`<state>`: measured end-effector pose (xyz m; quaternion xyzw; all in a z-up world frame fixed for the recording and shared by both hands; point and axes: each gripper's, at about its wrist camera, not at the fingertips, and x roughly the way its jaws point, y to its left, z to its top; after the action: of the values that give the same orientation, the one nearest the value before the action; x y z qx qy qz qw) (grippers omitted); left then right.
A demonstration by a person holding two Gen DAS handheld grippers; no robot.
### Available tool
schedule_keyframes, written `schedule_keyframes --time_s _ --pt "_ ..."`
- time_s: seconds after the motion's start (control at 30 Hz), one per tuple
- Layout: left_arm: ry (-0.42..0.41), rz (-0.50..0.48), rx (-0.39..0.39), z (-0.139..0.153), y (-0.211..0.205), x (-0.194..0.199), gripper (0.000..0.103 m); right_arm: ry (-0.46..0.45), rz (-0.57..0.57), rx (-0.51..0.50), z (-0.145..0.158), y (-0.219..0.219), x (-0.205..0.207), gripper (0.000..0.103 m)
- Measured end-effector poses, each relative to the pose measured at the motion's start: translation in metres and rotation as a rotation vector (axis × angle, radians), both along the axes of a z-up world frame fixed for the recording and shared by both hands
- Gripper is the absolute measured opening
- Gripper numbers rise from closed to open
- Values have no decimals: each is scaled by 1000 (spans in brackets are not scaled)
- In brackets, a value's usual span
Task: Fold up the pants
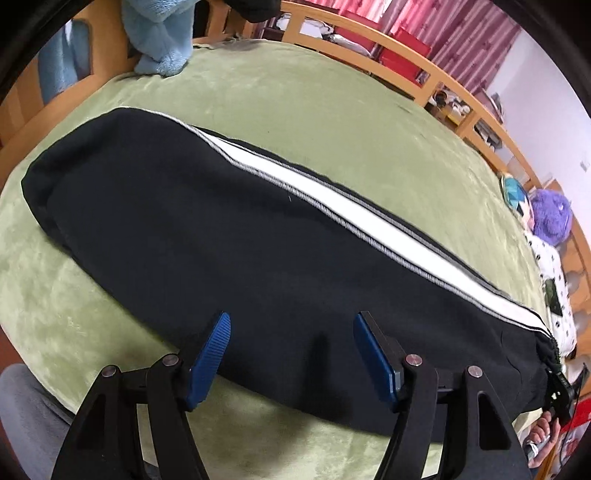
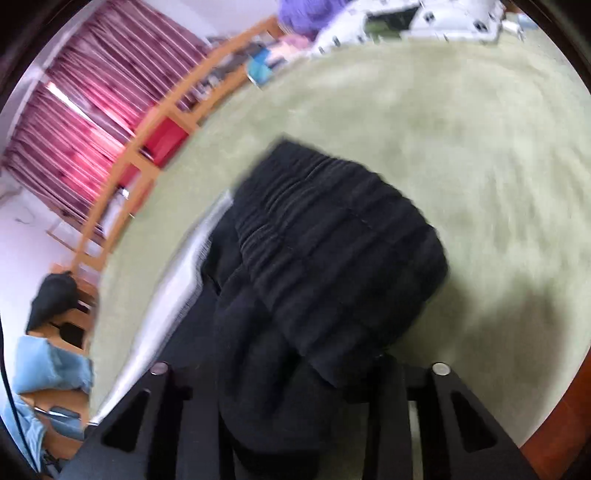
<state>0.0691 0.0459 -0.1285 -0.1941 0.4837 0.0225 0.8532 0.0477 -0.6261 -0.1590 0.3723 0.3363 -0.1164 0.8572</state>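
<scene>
Black pants (image 1: 207, 236) with a white side stripe (image 1: 332, 218) lie stretched across a green blanket (image 1: 295, 110), legs folded together. My left gripper (image 1: 291, 328) is open just above the near edge of the pants, blue pads (image 1: 210, 354) apart and empty. In the right wrist view, my right gripper (image 2: 295, 384) is shut on the gathered waistband end of the pants (image 2: 332, 251) and holds it lifted off the blanket (image 2: 461, 147); its fingertips are hidden under the cloth. The right gripper also shows at the far right of the left wrist view (image 1: 559, 391).
A wooden bed rail (image 1: 406, 62) runs along the far side. A light blue towel (image 1: 159, 33) hangs at the back left. A purple plush toy (image 1: 550, 214) and a spotted white cloth (image 1: 554, 280) lie at the right. Red curtains (image 2: 85, 110) hang behind.
</scene>
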Motion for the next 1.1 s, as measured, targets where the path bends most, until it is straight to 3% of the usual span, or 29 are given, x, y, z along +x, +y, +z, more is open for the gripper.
schedule_keyframes --time_s 0.13,0.2,0.3,0.37,0.47,0.57,0.73,0.87,0.93,1.0,1.07,1.1 --pt "-74 -21 2 16 0 -7 67 -92 30 -173 46 -9 -9 27" --pt "-101 -33 27 21 0 -9 67 -38 5 -207 39 -25 -7 27" --pt "-81 -15 80 17 4 -5 67 109 -6 -156 -8 -45 6 28" --pt "-58 -3 57 15 13 -1 67 163 -18 -164 -31 -44 4 34" --pt "-56 22 58 14 33 -1 67 218 -20 -256 -24 -28 -2 54" --pt "-74 38 42 19 56 6 67 248 -26 -317 -9 -13 -14 55" --pt "-119 13 89 35 81 42 67 259 14 -457 33 27 -24 56" --pt "-112 15 88 34 104 84 66 191 114 -557 67 86 4 68" --pt "-100 16 111 28 116 106 66 157 174 -581 73 120 26 68" --pt "-83 19 118 21 126 122 58 133 265 -598 71 159 55 68" --pt "-54 7 95 11 137 138 41 117 350 -615 65 193 78 68" --pt "-41 0 86 6 141 144 41 115 391 -625 61 211 90 68"
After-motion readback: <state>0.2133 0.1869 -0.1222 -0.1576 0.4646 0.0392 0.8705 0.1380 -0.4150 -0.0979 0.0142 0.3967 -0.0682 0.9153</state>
